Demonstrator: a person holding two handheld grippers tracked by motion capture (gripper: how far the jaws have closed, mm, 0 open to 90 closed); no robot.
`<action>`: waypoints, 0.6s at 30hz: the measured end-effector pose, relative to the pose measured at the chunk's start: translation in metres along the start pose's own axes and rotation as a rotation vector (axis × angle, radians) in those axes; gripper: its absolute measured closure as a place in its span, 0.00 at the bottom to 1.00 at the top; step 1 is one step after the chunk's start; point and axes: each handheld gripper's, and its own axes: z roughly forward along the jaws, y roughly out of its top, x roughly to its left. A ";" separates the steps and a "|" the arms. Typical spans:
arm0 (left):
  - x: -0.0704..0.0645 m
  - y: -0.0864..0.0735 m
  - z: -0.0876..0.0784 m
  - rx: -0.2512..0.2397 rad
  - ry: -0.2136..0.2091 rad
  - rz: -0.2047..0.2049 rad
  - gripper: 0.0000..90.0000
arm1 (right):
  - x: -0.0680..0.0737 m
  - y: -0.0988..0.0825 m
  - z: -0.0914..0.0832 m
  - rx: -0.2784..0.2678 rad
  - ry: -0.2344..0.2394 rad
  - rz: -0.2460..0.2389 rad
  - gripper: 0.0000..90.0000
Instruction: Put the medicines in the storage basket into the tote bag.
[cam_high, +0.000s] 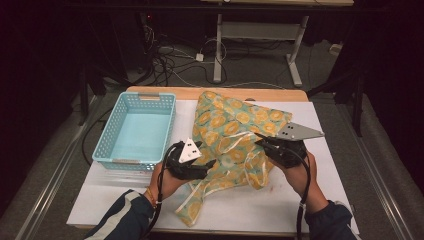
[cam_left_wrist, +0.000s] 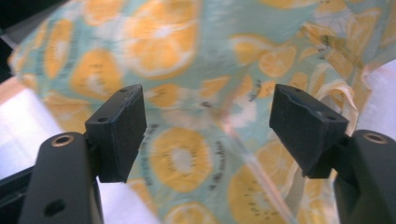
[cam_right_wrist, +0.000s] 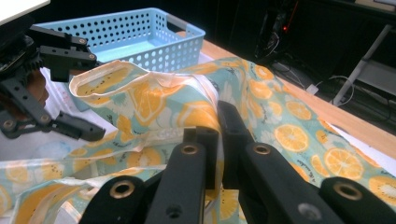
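High view shows me my right gripper (cam_high: 264, 142) pinched tight on a raised fold of the citrus-print cloth (cam_high: 235, 125), which sprawls across the white sheet (cam_high: 320, 150) beside the empty blue basket (cam_high: 107, 137). My left gripper (cam_high: 207, 162) hovers at the cloth's near edge, jaws spread, nothing between them. I'd slide it under a hem and bite only one layer, keeping the right side taut. Beyond the wooden table edge (cam_high: 165, 91), cables (cam_high: 170, 57) litter a dark floor.

One orange-print cloth (cam_high: 235, 135), one blue basket (cam_high: 107, 145), two grippers
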 end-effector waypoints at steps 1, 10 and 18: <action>-0.001 -0.001 0.006 0.017 0.007 -0.007 0.20 | 0.000 -0.001 0.002 0.004 0.004 0.000 1.00; 0.008 -0.011 0.057 0.213 0.061 -0.091 0.23 | -0.003 -0.010 0.012 0.053 0.012 0.006 0.99; 0.015 -0.013 0.069 0.205 0.104 -0.086 0.63 | -0.005 -0.016 0.017 0.091 0.013 0.001 0.99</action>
